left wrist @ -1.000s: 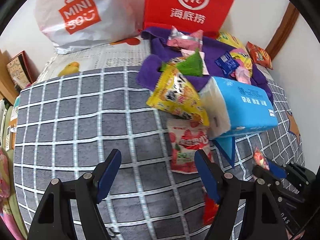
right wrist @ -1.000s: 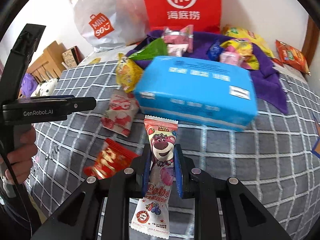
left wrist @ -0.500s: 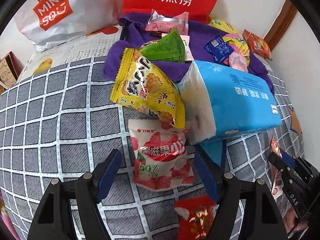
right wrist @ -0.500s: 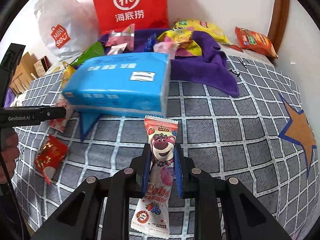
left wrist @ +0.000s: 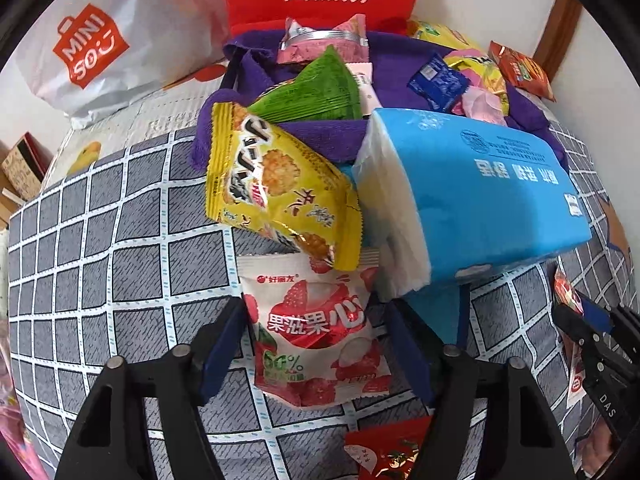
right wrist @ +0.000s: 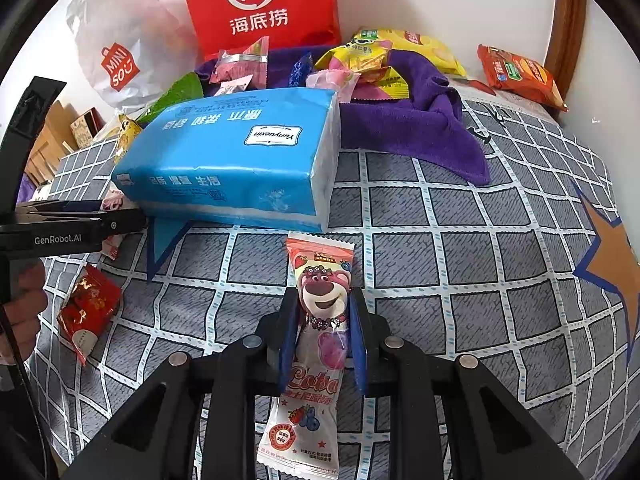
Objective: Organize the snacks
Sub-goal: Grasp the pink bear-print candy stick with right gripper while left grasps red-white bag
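The left gripper (left wrist: 316,344) hangs over a bed covered in a grey checked sheet (left wrist: 120,264). Its jaws are closing with a strawberry snack packet (left wrist: 316,336) lying flat between them, the blue pads not yet pressing on it. A yellow cracker bag (left wrist: 272,184) overlaps the far end of that packet and leans against a blue tissue pack (left wrist: 480,200) lying just beside it. A small red packet (left wrist: 384,452) lies at the near side, partly hidden by the gripper's finger.

The right gripper (right wrist: 324,332) is clenched on a pink bear candy packet (right wrist: 320,320), held upright between the pads with its top end sticking out ahead, just short of the tissue pack (right wrist: 240,160). The same red packet (right wrist: 86,312) lies on the sheet to the left, near a person's hand (right wrist: 24,312) holding the other tool.

Toward the far edge of the bed, against the wall, a purple cloth (right wrist: 420,128) carries a heap of snacks: a green packet (left wrist: 316,88), a pink packet (left wrist: 324,40), a dark blue packet (left wrist: 438,82) and some yellow bags (right wrist: 372,60). An orange bag (right wrist: 520,76) lies at the far right corner. A red paper bag (right wrist: 264,4) and a white shopping bag (right wrist: 120,48) stand behind the cloth.
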Motion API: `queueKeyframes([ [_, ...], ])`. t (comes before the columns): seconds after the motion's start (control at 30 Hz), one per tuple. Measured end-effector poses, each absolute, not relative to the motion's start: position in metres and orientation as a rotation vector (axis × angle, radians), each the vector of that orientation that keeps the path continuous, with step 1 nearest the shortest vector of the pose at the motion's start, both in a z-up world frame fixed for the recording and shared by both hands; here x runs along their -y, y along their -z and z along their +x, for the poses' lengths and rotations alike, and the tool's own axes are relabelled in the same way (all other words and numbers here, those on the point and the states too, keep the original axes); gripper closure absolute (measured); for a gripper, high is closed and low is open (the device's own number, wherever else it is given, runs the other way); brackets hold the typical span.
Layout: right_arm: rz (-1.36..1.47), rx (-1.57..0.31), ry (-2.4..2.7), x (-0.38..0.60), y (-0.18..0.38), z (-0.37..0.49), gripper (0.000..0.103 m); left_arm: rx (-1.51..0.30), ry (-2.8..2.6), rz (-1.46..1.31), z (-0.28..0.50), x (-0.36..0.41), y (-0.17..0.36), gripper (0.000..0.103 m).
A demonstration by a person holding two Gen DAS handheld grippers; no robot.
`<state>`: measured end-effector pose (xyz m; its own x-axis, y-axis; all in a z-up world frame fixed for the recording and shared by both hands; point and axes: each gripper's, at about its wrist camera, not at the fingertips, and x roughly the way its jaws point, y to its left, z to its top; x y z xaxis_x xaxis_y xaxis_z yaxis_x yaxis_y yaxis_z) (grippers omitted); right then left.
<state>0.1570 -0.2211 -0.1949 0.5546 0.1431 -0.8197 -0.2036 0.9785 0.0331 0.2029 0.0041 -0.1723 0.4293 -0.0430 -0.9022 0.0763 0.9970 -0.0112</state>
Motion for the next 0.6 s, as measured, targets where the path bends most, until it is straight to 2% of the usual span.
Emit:
queueKeyframes([
  [0.1, -0.07, -0.959, -0.204, 0.221, 0.195, 0.156, 0.08, -1.117, 0.07, 0.047, 0.2, -0.002, 0.169, 0.05],
  [0.2, -0.062, -0.959, -0.203, 0.222, 0.193, 0.155, 0.081, -1.118, 0.089, 0.01, 0.198, -0.009, 0.168, 0.055],
  [0.6, -0.06, -0.918, -0.197, 0.222, 0.171, 0.14, 0.081, -1.109, 0.129, -0.034, 0.166, -0.03, 0.151, 0.056],
])
